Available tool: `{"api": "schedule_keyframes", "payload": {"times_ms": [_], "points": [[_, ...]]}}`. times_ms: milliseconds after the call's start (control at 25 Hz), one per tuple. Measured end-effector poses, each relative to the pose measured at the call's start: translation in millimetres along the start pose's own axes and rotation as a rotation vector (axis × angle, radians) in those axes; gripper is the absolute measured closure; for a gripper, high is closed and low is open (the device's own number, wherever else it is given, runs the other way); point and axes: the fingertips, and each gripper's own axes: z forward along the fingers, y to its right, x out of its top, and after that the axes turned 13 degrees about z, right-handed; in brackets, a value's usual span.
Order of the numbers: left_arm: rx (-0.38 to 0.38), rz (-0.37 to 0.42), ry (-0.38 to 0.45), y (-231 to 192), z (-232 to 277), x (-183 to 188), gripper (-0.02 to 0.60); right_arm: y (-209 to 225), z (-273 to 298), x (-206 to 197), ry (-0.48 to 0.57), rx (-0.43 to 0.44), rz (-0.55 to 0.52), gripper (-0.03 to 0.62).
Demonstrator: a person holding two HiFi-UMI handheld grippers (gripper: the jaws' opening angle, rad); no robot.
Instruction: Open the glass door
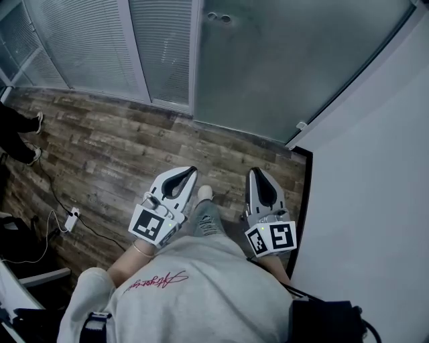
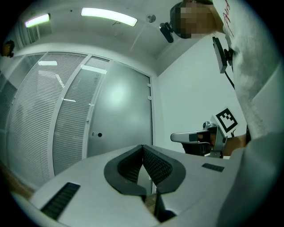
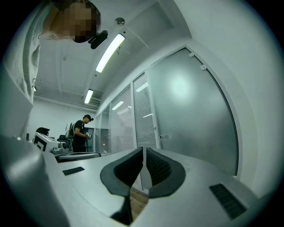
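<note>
The frosted glass door (image 1: 281, 67) stands shut ahead of me, with its small round lock fitting (image 1: 218, 17) near its left edge. My left gripper (image 1: 188, 174) and my right gripper (image 1: 256, 175) are held level side by side in front of my body, well short of the door. In the left gripper view the jaws are shut on nothing (image 2: 142, 146), facing the door (image 2: 120, 106) and its lock (image 2: 99, 135). The right gripper (image 3: 144, 150) is shut and empty too, with the door (image 3: 195, 106) beyond it.
A white wall (image 1: 375, 167) runs close along the right. Glass panels with blinds (image 1: 87, 40) continue left of the door. A power strip with cables (image 1: 70, 218) lies on the wooden floor (image 1: 120, 147). Another person (image 3: 81, 133) stands far off.
</note>
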Motion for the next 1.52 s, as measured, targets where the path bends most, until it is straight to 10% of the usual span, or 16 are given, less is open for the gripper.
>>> {"api": "schedule_keyframes", "payload": {"times_ms": [960,1520], "points": [[0.171,0.028,0.016,-197.0,202.1,-41.6,0.569,128.5,316.6,29.6,-0.056,0.077,-0.047,0.55],[0.285,0.019,-0.1,-276.2,209.1,-67.5,0.569,175.8,519.3,43.3,-0.001,-0.017,-0.034,0.464]]}}
